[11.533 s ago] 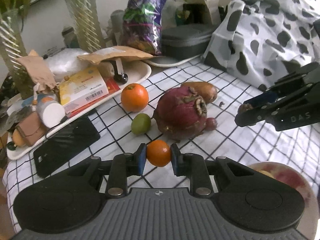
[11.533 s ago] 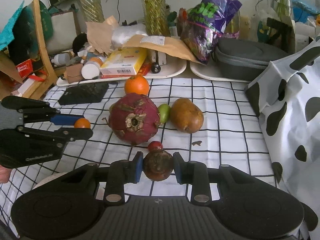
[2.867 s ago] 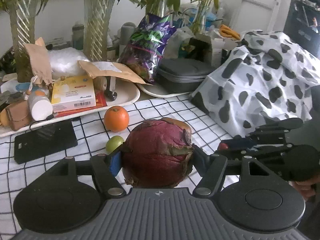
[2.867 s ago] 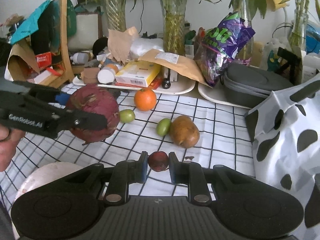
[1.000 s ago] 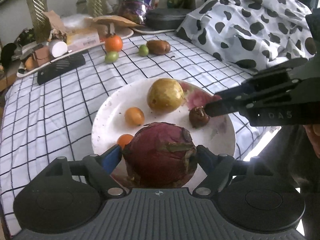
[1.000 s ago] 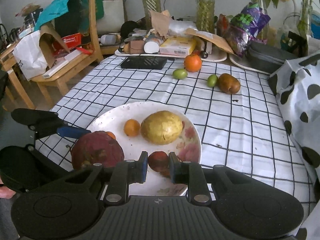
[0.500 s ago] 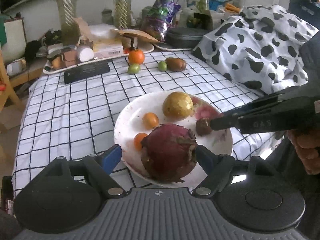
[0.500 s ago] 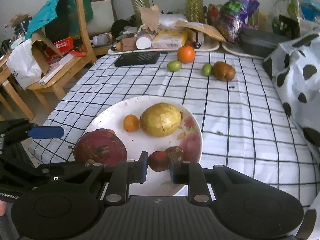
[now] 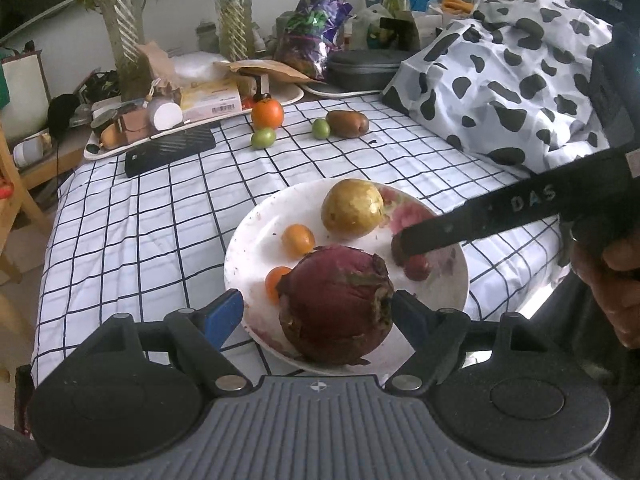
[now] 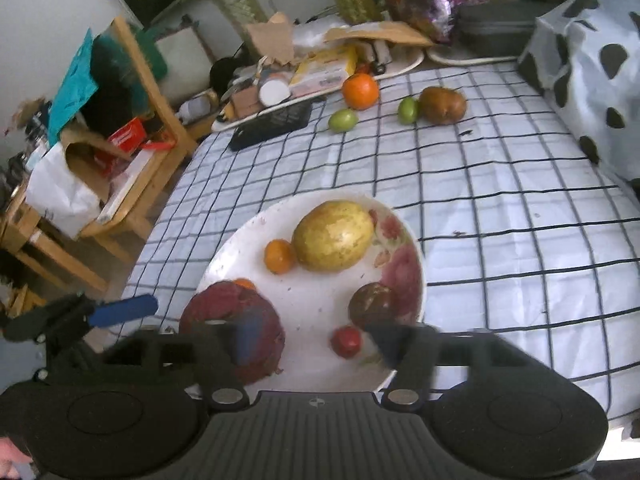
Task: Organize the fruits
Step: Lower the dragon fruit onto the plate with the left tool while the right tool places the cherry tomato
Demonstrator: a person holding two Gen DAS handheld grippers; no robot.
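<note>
Six fruits are seen on the white plate point(image 10: 416, 264) in the lower middle of the right wrist view: a yellow-green fruit point(image 10: 334, 236), two small orange fruits point(image 10: 279, 256), a dark brown fruit point(image 10: 372, 304), a small red fruit point(image 10: 346, 342) and a large red dragon fruit point(image 9: 336, 304). The right gripper point(image 10: 316, 344) is shown blurred with its jaws opening; the small red fruit lies on the plate between them, untouched by either pad. The left gripper point(image 9: 318, 316) is held wide at the bottom of the left wrist view, the dragon fruit resting on the plate between its fingers; a gap shows at the blue left pad point(image 9: 222, 316), while contact at the right one cannot be told. Four more fruits are left on the checked cloth point(image 9: 140, 232) toward the upper middle: an orange point(image 9: 267, 114), two green fruits point(image 9: 263, 138) and a brown fruit point(image 9: 347, 123).
</note>
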